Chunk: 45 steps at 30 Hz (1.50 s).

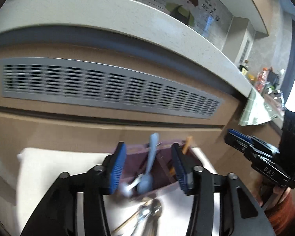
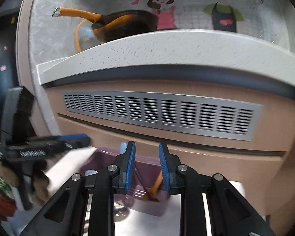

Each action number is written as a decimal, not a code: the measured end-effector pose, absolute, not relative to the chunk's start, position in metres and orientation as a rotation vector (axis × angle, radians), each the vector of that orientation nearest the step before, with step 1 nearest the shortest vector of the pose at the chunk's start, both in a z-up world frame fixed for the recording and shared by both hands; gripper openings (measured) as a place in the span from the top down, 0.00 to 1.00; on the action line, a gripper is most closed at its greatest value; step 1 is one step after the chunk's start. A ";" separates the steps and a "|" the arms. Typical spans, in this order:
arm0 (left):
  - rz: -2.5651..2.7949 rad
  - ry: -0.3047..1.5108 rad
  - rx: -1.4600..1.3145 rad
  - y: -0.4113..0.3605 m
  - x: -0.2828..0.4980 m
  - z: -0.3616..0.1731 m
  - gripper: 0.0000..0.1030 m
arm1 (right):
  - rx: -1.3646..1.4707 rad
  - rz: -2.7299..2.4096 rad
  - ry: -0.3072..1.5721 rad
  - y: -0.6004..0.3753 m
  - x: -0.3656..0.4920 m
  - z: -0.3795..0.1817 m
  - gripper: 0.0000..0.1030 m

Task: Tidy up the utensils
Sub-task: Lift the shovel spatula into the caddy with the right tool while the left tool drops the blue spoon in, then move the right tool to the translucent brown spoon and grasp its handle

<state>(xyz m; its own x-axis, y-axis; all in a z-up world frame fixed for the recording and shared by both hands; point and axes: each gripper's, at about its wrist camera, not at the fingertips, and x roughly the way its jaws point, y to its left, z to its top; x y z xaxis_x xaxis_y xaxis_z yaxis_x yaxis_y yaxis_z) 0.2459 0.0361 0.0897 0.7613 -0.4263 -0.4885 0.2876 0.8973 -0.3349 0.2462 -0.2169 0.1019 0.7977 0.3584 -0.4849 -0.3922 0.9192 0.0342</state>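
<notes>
Holder (image 1: 163, 169), purple, sits on the white surface (image 1: 55, 163) below the vent (image 1: 108, 86), with a blue spoon (image 1: 150, 165) and orange utensil (image 2: 156, 183) inside. We see loose cutlery (image 1: 149, 214) just in front. We hold both the left gripper (image 1: 148, 169) and right gripper (image 2: 146, 169) over it, fingers apart, gripping nothing.

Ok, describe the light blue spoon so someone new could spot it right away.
Below the grey vent grille on the cabinet front stands a purple utensil holder on a white surface. The light blue spoon leans in its middle section, bowl down and handle up. Its neighbours are a white utensil at its left and an orange-handled one to its right.
</notes>
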 end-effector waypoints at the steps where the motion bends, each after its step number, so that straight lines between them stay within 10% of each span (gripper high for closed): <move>1: -0.354 0.599 -0.245 0.042 0.238 0.085 0.46 | -0.089 0.384 0.524 -0.215 0.240 0.097 0.75; 14: -0.171 0.791 -0.284 0.078 0.167 -0.030 0.45 | -0.078 0.451 0.953 -0.133 0.204 -0.053 0.74; 45: -0.413 0.928 0.016 -0.068 0.158 -0.039 0.45 | -0.065 0.192 0.926 -0.251 0.159 -0.060 0.75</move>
